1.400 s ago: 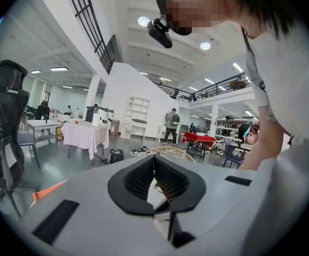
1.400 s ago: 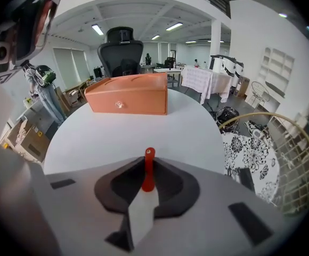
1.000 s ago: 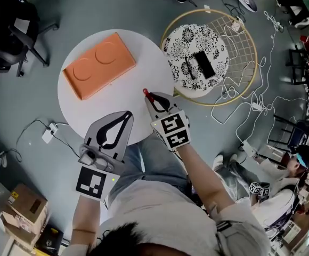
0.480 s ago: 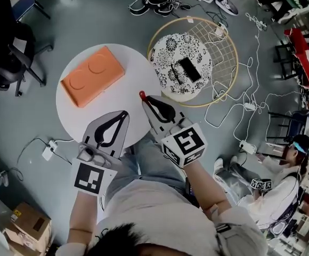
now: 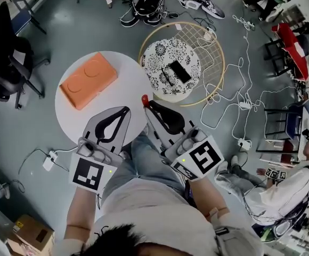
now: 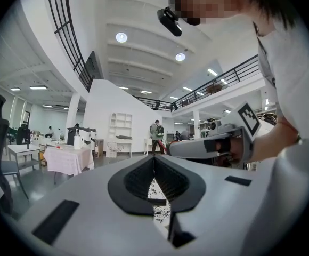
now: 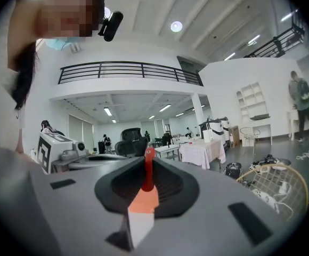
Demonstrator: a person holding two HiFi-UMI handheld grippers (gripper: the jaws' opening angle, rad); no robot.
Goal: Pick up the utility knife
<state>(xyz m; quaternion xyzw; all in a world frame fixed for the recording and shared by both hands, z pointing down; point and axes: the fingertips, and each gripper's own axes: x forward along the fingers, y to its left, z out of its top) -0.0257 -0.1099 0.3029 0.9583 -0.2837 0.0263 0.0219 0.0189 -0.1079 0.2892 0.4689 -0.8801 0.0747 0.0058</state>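
Cables [image 5: 243, 76] litter the floor [image 5: 16, 127] around the white surface [image 5: 72, 113] bearing an orange block [image 5: 88, 80]. Right tongs [image 5: 150, 104] clamp the utility knife [image 5: 144, 98], largely hidden; left tongs [image 5: 125, 111] meet, empty.

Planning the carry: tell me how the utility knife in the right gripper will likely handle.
Probably stiff: the utility knife stands straight in the right gripper, without sagging. Likely light, as a narrow pinch holds it up. Its red end pokes past the jaws, so a bump might pivot it.
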